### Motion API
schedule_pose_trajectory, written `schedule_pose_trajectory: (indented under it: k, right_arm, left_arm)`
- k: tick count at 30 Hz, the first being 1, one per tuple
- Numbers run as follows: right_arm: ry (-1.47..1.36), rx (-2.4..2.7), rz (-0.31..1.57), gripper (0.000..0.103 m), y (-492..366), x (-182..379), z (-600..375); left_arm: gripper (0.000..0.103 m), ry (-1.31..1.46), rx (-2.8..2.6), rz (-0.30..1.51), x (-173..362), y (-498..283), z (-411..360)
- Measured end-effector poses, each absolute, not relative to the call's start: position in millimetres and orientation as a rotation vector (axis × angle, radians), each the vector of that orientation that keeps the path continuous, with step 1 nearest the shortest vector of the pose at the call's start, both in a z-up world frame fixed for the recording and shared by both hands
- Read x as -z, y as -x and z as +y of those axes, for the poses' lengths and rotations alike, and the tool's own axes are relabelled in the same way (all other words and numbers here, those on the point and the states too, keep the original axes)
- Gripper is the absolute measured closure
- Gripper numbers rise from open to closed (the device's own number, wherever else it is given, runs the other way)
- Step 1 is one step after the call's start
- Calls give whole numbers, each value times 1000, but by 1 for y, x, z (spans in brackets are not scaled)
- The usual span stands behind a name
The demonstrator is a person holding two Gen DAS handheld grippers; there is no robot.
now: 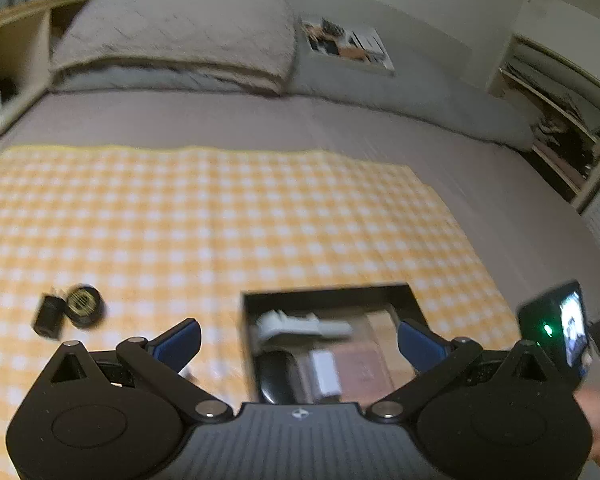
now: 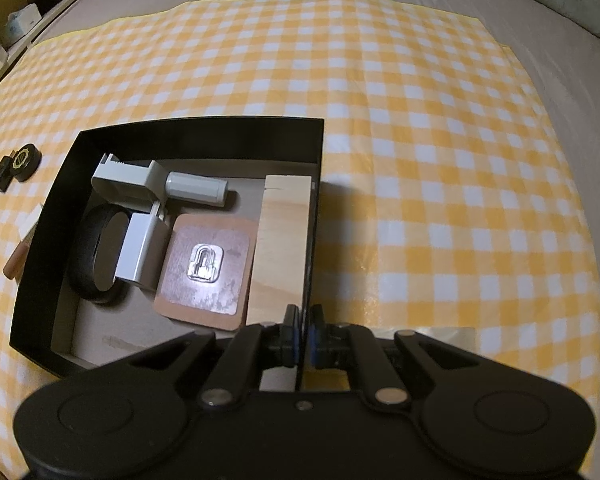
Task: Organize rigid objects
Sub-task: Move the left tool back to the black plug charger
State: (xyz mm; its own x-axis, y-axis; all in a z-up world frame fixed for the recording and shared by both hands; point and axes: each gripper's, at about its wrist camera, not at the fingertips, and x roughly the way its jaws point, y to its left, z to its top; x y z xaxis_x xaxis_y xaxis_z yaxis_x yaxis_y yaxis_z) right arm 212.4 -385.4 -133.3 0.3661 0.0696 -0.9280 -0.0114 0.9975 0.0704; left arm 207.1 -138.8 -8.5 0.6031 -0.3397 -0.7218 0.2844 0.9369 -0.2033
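A black open box [image 2: 188, 132] sits on a yellow checked cloth [image 2: 420, 120] on the bed. Inside lie a white handled tool [image 2: 156, 182], a black oval case [image 2: 94, 256], a white adapter [image 2: 140, 252], a brown card with a metal padlock [image 2: 206, 266] and a wooden block [image 2: 282, 240]. My right gripper [image 2: 304, 340] is shut on the box's right wall at its near end. My left gripper [image 1: 298, 340] is open and empty above the box [image 1: 328, 292]. A black round tin [image 1: 82, 306] and a small black plug [image 1: 48, 316] lie on the cloth at the left.
Pillows [image 1: 180, 36] and a folded grey quilt [image 1: 400, 92] lie at the head of the bed. A wooden shelf [image 1: 16, 40] stands at the left, a cupboard [image 1: 560, 112] at the right. A pinkish stick [image 2: 18, 258] lies left of the box.
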Motion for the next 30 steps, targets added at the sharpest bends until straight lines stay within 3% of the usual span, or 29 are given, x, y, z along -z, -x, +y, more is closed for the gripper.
schedule_pose_trajectory:
  k: [12,30]
  right_arm:
    - [-62,-47,1198,97,-218,137,-394]
    - [-50,-52,1202,97,-212,134,-388]
  left_arm:
    - [0,53,192,734,6,-233,-74]
    - [0,-12,72,764,67,-299,35]
